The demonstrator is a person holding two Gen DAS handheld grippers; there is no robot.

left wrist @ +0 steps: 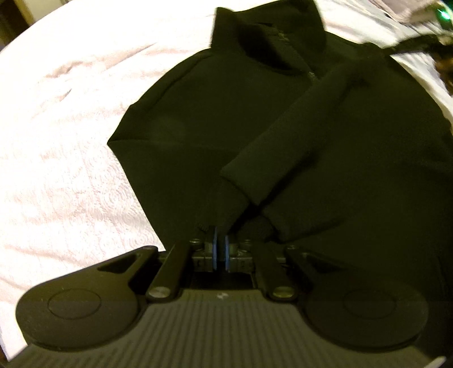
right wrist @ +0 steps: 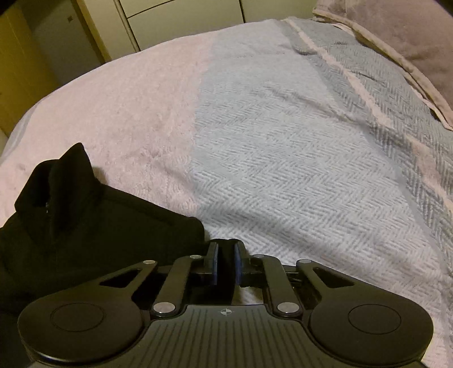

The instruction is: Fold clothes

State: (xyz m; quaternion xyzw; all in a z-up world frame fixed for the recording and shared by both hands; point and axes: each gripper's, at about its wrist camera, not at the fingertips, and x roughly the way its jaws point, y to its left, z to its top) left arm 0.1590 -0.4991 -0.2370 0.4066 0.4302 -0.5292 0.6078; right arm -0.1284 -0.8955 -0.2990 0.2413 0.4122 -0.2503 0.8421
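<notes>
Black fleece jacket (left wrist: 198, 136) lies flat on the pink bed cover (left wrist: 70, 141), sleeves crossed. We see the left gripper (left wrist: 220, 246) pinching a cuff (left wrist: 223, 203), and the right gripper (right wrist: 226, 254) pinching dark fabric.

A home bedroom: bed with pink blanket (right wrist: 127, 119), pillow (right wrist: 402, 31), wardrobe doors (right wrist: 181, 19) behind.

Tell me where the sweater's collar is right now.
In the left wrist view the collar stands at the top centre, at the far end of the black sweater on the pink blanket, above the folded sleeve.
</notes>
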